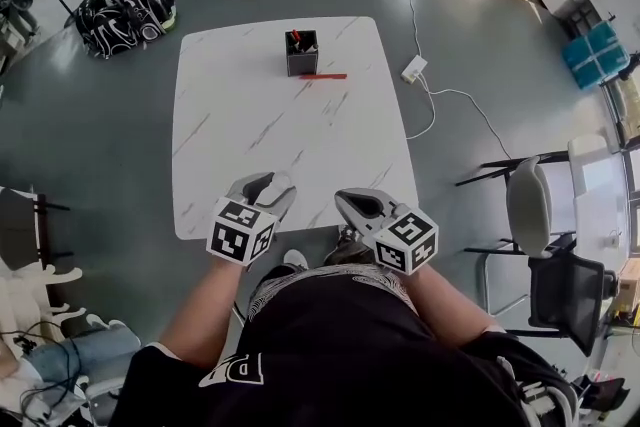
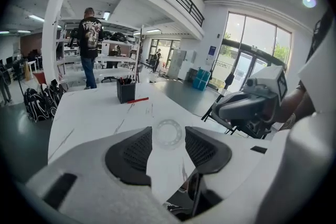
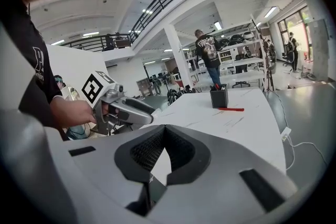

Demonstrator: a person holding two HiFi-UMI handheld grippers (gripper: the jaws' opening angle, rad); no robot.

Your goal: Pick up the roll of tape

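Left gripper (image 1: 268, 185) is spread wide with nothing pinched, hovering over the near edge of the white marble table (image 1: 300, 140). Looking along its jaws I can see the roll of tape (image 2: 169, 122), a clear ring lying flat on the tabletop just past the pads. It's framed in the gap but not touched. Right gripper (image 3: 165, 131) has its tips pressed together on nothing and sits beside the left one at the same table edge. Way over at the far end there's a black pen holder (image 1: 301, 53) with a red pen (image 1: 322, 76) lying right next to it. From the head view I can't really pick out the tape.
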